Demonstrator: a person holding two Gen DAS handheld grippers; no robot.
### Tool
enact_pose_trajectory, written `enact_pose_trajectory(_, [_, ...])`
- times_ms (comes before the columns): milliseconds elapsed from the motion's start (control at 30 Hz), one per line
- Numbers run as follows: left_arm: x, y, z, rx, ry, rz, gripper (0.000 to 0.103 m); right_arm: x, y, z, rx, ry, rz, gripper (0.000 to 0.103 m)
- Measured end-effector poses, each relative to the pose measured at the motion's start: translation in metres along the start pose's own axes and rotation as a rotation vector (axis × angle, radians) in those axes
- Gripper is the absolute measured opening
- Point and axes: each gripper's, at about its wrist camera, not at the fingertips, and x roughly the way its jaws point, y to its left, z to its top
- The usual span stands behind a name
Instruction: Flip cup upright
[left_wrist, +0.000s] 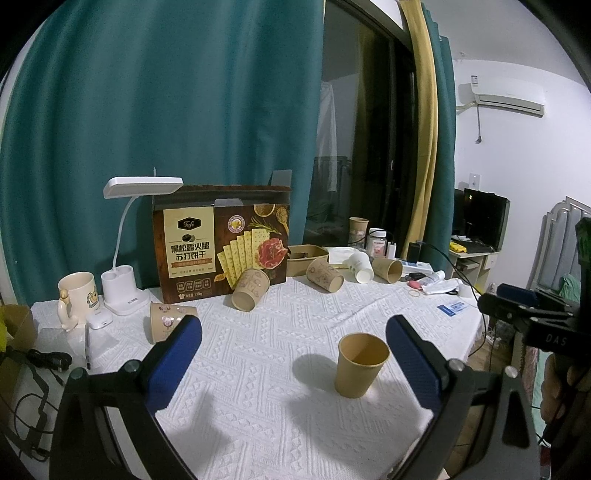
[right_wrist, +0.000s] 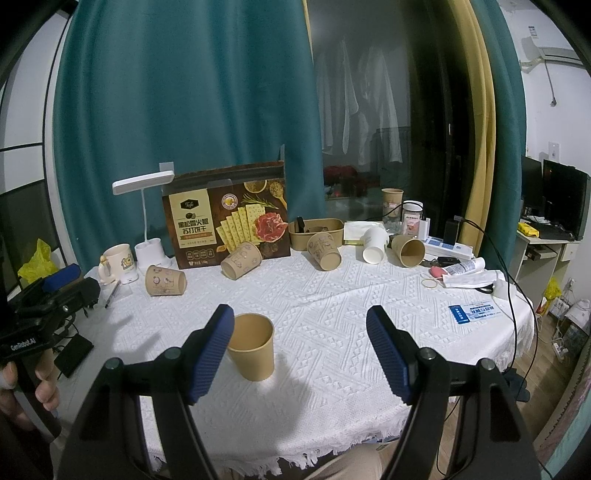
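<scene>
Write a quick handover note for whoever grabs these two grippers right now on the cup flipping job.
Left gripper: open, empty.
Right gripper: open, empty.
Done: one plain cup stands upright near the table's front, beside both grippers.
Left: five cups on their sides further back: leftmost cup, cup by the cracker box, middle cup, white cup, rightmost brown cup.
</scene>
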Motion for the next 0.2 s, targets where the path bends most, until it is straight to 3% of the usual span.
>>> enact_pose_trajectory(200, [-0.0012,-0.0019,0.0025,0.006,-0.004,-0.005,0.100,-0.0002,-0.0001,0.0000,0.001,0.000,0.000,0.072])
